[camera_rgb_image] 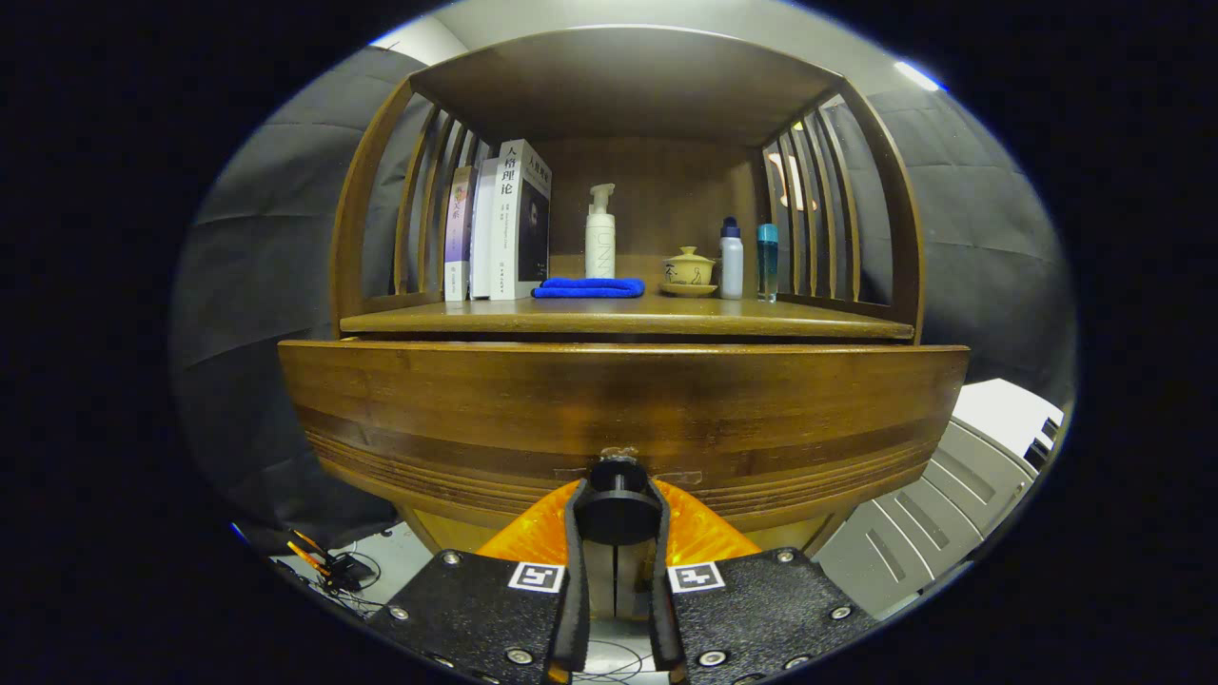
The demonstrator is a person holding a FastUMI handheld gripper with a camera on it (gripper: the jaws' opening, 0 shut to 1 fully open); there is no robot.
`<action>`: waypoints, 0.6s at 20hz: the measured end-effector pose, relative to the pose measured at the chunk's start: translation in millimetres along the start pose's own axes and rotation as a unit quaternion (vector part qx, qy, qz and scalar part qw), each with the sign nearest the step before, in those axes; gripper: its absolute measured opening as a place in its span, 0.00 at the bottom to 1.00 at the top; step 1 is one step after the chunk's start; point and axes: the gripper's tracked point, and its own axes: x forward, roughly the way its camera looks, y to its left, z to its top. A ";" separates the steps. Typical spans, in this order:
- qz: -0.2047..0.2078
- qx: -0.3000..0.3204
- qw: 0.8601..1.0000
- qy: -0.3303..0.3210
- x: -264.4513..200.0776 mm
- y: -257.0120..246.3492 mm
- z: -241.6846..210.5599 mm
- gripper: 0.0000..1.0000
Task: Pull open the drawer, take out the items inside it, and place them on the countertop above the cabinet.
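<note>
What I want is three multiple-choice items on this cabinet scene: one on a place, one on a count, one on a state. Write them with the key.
1. Where does the folded blue cloth lie?
A. On the countertop, in front of the white pump bottle
B. On top of the books
C. Between the gripper's fingers

2. How many books stand upright on the countertop?
A. One
B. Three
C. Six

3. What are the gripper's fingers doing?
A. Spread wide, far from the cabinet
B. Holding a bottle
C. Closed on the drawer knob

Key:
1 A: the folded blue cloth lies flat on the countertop, just ahead of the white pump bottle.
2 B: three books stand side by side, left of the cloth.
3 C: the gripper has one finger pressed on each side of the drawer knob.
</note>
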 end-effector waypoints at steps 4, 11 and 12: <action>0.004 0.012 1.000 0.011 -27.9 -0.7 -6.1 0.26; 0.010 0.010 0.999 0.032 -70.4 0.1 -20.9 0.26; 0.009 0.010 0.999 0.036 -76.7 1.1 -24.9 0.26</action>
